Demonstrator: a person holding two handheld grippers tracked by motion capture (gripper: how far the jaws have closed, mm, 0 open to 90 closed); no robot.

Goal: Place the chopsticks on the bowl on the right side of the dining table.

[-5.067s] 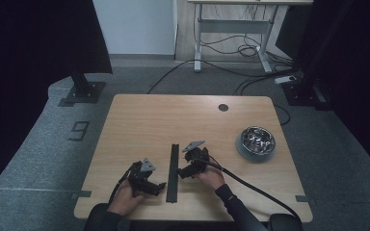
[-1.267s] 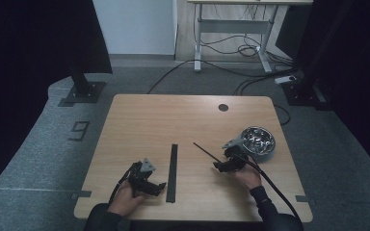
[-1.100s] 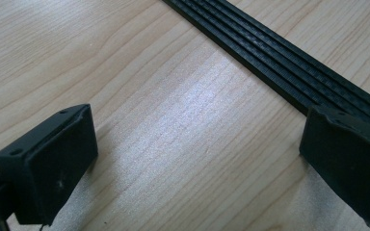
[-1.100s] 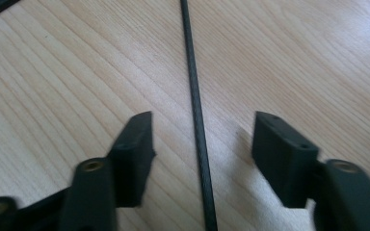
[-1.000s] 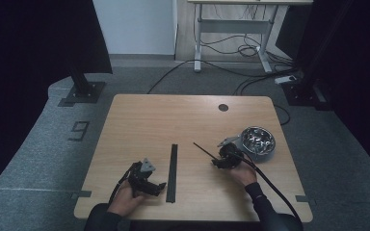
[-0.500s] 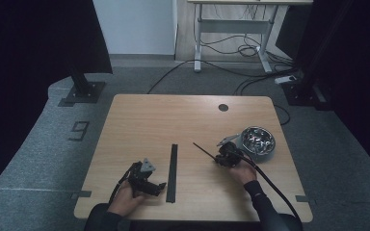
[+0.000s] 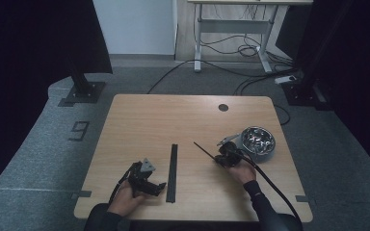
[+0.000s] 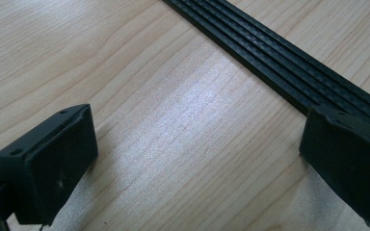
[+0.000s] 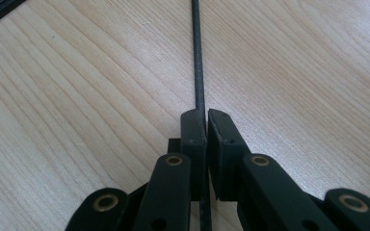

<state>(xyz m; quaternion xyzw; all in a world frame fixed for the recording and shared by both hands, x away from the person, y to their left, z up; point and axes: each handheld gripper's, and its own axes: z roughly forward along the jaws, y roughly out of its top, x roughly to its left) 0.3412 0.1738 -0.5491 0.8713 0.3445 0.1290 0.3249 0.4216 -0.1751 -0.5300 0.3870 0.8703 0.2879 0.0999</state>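
Observation:
A long black ribbed strip (image 7: 173, 172) lies lengthwise on the wooden table (image 7: 173, 120), near its front middle. My left gripper (image 7: 155, 187) rests open beside the strip's near end; in the left gripper view its fingers (image 8: 48, 168) stand wide apart over bare wood, with the strip (image 8: 279, 72) running past the right finger. My right gripper (image 7: 218, 158) is shut on a thin black rod (image 7: 203, 149) that points away to the left. In the right gripper view the rod (image 9: 197, 57) runs straight out from between the closed jaws.
A round metal bowl (image 7: 257, 141) holding small shiny parts sits at the right, just behind my right hand. A dark round hole (image 7: 223, 107) marks the table's far side. Thick cables trail from both grippers over the front edge.
My right gripper went from the strip to beside the bowl, now holding the thin rod. Over the last second it shifted slightly left and nearer. The left gripper stayed put.

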